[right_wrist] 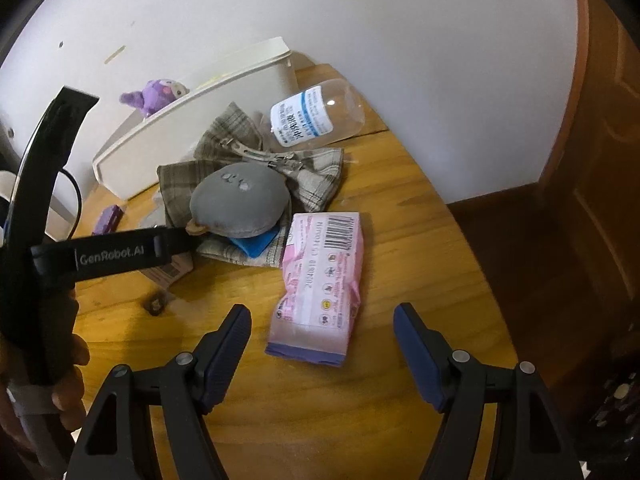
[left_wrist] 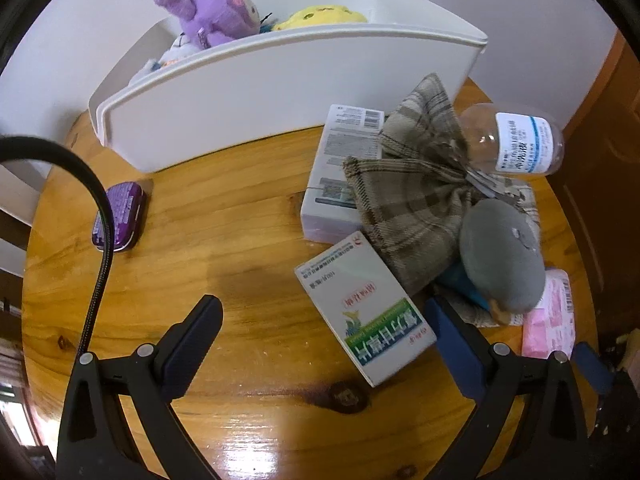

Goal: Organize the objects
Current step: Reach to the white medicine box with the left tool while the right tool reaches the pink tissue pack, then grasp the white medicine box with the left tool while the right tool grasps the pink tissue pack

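I had the left gripper [left_wrist: 324,344] spread wide above the wooden bench [left_wrist: 224,240], holding nothing, with the white-and-green medicine box [left_wrist: 364,312] lying flat between its fingers, nearer the right one. Behind that box lay a larger white carton [left_wrist: 340,172], and a plaid cloth pouch [left_wrist: 416,200] was draped partly over it. A grey plush toy [left_wrist: 500,256] rested on the pouch, with something blue tucked under it. A clear plastic bottle [left_wrist: 516,140] with a blue-and-white label lay on its side behind the pouch, close to the wall. The white storage bin [left_wrist: 280,92] stood at the back of the bench, holding a purple plush [left_wrist: 208,12] and a yellow plush [left_wrist: 320,16]. A small purple tin [left_wrist: 120,216] sat well apart on the left side, near the bin's front corner.

My right gripper [right_wrist: 322,352] was also open and empty, hovering over the bench with the pink wipes packet [right_wrist: 320,280] lying just ahead between its fingers, barcode side up. The packet's far end was just beside the pouch. In that view a hand [right_wrist: 68,364] gripped the handle of the left gripper at the left edge.
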{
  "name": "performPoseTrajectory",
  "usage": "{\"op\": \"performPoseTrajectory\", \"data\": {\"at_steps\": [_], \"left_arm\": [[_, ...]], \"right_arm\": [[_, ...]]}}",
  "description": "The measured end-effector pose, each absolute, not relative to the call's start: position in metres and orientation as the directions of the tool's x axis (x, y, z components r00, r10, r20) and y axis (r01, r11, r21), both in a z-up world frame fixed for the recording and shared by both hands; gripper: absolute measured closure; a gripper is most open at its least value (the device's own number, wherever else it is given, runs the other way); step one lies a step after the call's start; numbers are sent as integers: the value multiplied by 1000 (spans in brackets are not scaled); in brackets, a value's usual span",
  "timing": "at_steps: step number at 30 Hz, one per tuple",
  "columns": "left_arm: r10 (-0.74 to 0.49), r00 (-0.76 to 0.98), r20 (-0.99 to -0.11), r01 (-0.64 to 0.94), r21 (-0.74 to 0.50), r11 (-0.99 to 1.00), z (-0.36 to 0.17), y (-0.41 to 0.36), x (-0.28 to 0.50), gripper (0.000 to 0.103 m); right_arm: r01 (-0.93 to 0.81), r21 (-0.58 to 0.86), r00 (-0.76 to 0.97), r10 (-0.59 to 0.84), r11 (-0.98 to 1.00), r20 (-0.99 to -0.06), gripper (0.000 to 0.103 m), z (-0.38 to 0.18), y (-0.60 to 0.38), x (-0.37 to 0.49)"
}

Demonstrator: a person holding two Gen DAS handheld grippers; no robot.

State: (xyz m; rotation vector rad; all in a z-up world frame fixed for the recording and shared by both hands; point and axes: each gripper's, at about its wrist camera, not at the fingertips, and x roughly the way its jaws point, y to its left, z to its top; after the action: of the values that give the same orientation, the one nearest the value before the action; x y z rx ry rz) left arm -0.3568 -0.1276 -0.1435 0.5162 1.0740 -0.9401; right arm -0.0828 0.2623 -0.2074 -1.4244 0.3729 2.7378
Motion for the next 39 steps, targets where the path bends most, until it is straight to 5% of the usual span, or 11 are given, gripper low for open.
{"op": "performPoseTrajectory", "data": {"at_steps": [20,32,33,35,36,39], "left_arm": [[-366,171,-915,779,-102,619,-163,-100,-342,6],[-398,197,-896,778,-105,619,-168,-79,-348,7],[-405,204,-891,778,-104,620,-167,-77,-349,14],[-431,223,-874,786,-100,610,-163,-72,-352,52],[-439,229,-869,791,-97,604,-161,-71,-355,61],[-434,247,-866,803,-68,592,-161,-67,-361,64]], "right_arm": [[-150,59,-588,41,-987,-808,35,-215,237,-86],[-145,11,-600,79,-989,-796,53,-216,225,-86],[-146,12,-600,79,-989,-796,54,-216,224,-86],[-147,24,-602,71,-989,-795,58,-215,224,-85],[-147,40,-605,58,-988,-794,61,-214,225,-84],[-151,72,-604,35,-986,-796,61,-213,225,-83]]}}
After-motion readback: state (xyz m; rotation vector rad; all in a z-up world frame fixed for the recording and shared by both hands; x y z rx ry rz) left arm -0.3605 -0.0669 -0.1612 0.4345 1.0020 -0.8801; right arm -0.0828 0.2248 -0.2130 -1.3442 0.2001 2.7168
